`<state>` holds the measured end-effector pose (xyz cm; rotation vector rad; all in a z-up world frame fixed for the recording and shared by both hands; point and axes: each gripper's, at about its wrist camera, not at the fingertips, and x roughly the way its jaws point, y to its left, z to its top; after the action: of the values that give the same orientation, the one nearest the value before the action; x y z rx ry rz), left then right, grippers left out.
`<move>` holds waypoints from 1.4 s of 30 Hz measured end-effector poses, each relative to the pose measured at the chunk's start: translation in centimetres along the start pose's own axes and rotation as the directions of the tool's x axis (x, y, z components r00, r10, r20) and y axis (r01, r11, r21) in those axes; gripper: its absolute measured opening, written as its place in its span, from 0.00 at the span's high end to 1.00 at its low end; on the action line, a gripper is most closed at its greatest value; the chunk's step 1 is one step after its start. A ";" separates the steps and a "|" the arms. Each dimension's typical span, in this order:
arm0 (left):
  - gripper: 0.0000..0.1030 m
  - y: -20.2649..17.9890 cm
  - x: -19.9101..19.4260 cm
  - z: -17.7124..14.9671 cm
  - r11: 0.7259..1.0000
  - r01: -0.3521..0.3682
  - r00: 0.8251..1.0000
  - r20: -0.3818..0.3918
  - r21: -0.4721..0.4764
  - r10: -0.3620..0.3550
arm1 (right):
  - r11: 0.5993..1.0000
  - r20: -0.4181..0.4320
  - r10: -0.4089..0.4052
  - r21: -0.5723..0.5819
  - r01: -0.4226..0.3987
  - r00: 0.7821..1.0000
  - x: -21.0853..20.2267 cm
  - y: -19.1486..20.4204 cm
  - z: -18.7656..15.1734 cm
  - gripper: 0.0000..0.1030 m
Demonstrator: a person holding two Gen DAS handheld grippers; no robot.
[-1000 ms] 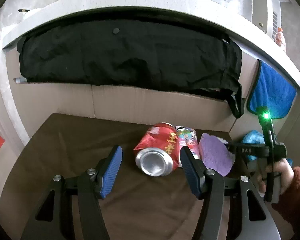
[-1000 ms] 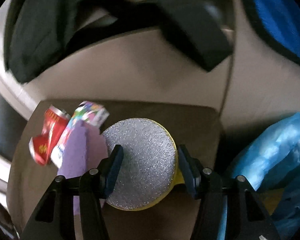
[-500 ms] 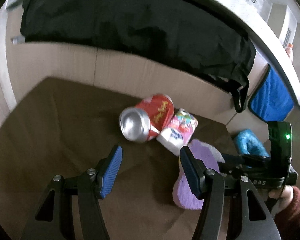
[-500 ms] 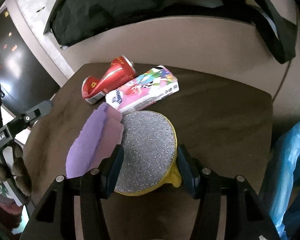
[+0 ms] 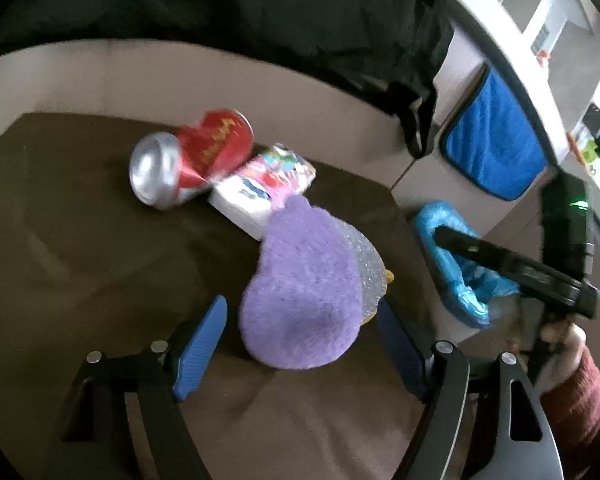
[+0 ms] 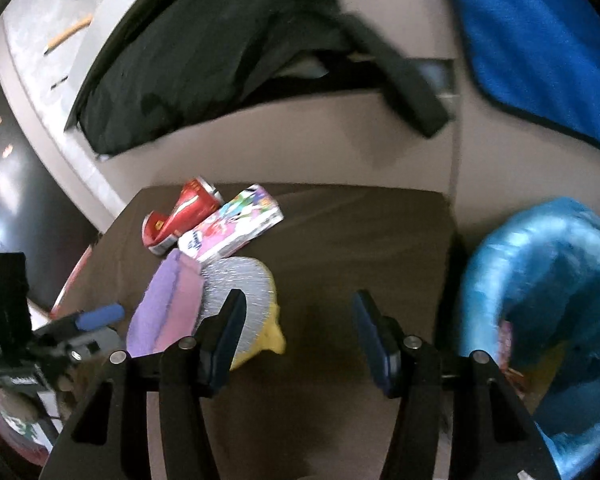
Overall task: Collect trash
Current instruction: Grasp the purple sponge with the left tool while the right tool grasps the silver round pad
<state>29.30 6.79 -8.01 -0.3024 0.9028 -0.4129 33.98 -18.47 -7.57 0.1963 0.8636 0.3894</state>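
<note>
The left tool [image 5: 300, 332] stands spread, the purple pad [image 5: 300, 292] between its blue fingers but not pinched; the right tool [image 6: 298, 336] is spread too, over bare brown bench [image 6: 340, 240], with nothing in it. A silver scrubber [image 6: 240, 284] with a yellow underside lies half under the pad; closing now could, I think, catch both or drag the scrubber along. Behind them the carton [image 5: 264, 192] touches the red can [image 5: 192, 160]; a nudge might send the can rolling. The blue bag [image 6: 540, 300] sits off the bench's right edge; a loose carry could miss its floppy mouth.
</note>
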 end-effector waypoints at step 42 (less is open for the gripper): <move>0.32 8.3 -8.2 -0.3 0.930 -0.337 0.924 0.137 -0.143 0.356 | 0.987 -0.099 -0.110 -0.130 0.097 0.989 8.4 7.1 -1.2 0.50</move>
<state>26.33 17.88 -5.97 -0.2713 0.8026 -0.0053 36.17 -8.57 -11.96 0.0142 0.9463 0.3577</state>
